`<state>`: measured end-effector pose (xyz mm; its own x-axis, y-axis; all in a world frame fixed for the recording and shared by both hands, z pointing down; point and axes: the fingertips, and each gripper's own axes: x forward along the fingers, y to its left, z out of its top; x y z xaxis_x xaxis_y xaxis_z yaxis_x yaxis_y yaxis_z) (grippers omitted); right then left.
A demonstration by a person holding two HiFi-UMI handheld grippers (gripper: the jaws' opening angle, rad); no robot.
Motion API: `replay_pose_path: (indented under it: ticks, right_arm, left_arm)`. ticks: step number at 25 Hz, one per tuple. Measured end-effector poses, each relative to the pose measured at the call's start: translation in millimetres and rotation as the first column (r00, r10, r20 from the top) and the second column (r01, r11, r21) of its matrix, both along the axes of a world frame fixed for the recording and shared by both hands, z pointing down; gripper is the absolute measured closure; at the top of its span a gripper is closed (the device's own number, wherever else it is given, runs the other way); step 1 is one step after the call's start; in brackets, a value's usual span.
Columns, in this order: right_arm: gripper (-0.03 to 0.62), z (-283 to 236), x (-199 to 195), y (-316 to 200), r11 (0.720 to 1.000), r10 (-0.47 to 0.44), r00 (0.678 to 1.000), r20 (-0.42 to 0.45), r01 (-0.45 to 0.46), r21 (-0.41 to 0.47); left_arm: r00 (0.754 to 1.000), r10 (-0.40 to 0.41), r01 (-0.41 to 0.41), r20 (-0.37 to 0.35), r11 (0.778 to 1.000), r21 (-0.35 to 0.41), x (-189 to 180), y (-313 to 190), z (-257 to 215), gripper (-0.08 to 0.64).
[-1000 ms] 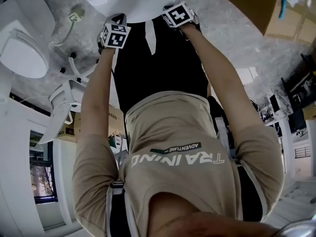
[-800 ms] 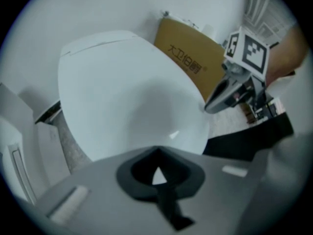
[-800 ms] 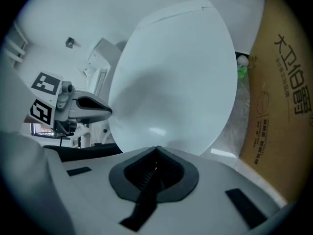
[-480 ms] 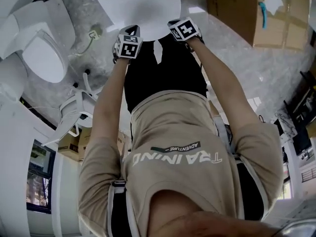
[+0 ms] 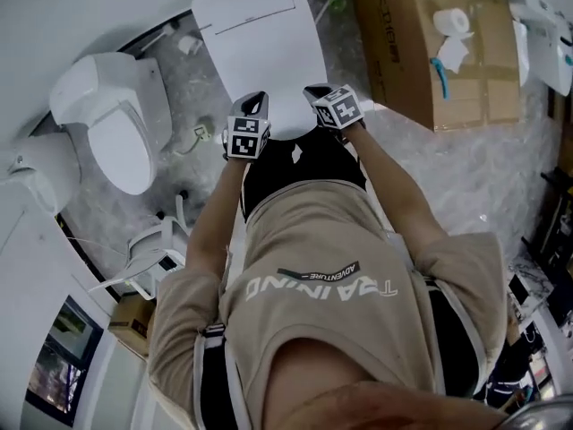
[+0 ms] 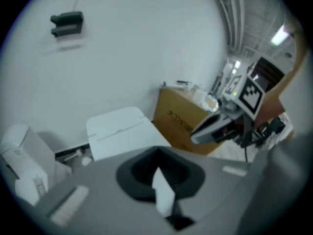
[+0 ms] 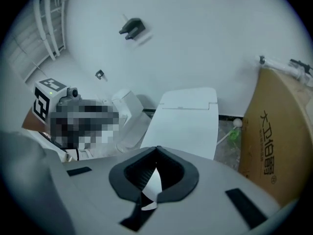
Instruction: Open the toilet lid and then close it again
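The white toilet lid point(image 5: 260, 52) lies flat and closed on its bowl, its hinge end toward the wall. Both grippers are at its near edge: my left gripper point(image 5: 253, 106) at the left corner and my right gripper point(image 5: 318, 92) at the right. In the left gripper view the jaws point(image 6: 157, 153) are shut, with the lid point(image 6: 122, 131) ahead and the right gripper point(image 6: 220, 124) off to the side. The right gripper point(image 7: 156, 151) is also shut, pointing along the lid point(image 7: 188, 119). Neither holds anything that I can see.
A second white toilet point(image 5: 125, 124) stands to the left, with white plastic frames point(image 5: 148, 249) on the floor below it. A large cardboard box point(image 5: 421, 43) with a paper roll point(image 5: 452, 21) on top stands to the right. A toilet brush point(image 7: 237, 124) lies between box and toilet.
The head view has swung, so the whole lid and the neighbouring toilet now show. Both grippers stay at the lid's near edge, slightly closer together.
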<state>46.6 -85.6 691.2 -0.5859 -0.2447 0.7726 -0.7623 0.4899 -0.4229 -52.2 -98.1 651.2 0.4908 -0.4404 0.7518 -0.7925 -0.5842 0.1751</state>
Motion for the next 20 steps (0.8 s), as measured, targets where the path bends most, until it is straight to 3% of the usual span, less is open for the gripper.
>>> replay_pose_path:
  ticks: [6, 12, 17, 20]
  right_arm:
    - [0.580, -87, -3, -32, 0.978, 0.015, 0.999, 0.050, -0.025, 0.208]
    - [0.580, -155, 5, -51, 0.947, 0.049, 0.992, 0.115, -0.083, 0.311]
    - [0.580, -203, 5, -75, 0.914, 0.054, 0.985, 0.163, -0.114, 0.389]
    - [0.580, -232, 2, -85, 0.880, 0.046, 0.985, 0.165, -0.118, 0.461]
  left_arm:
    - [0.998, -0.019, 0.025, -0.061, 0.996, 0.091, -4, -21, -75, 0.555]
    - [0.996, -0.033, 0.047, -0.088, 0.985, 0.165, -16, -39, -131, 0.555]
    - [0.996, -0.055, 0.073, -0.074, 0.959, 0.273, -33, -68, -168, 0.555]
    - [0.993, -0.075, 0.102, -0.095, 0.938, 0.330, -45, -80, -196, 0.555]
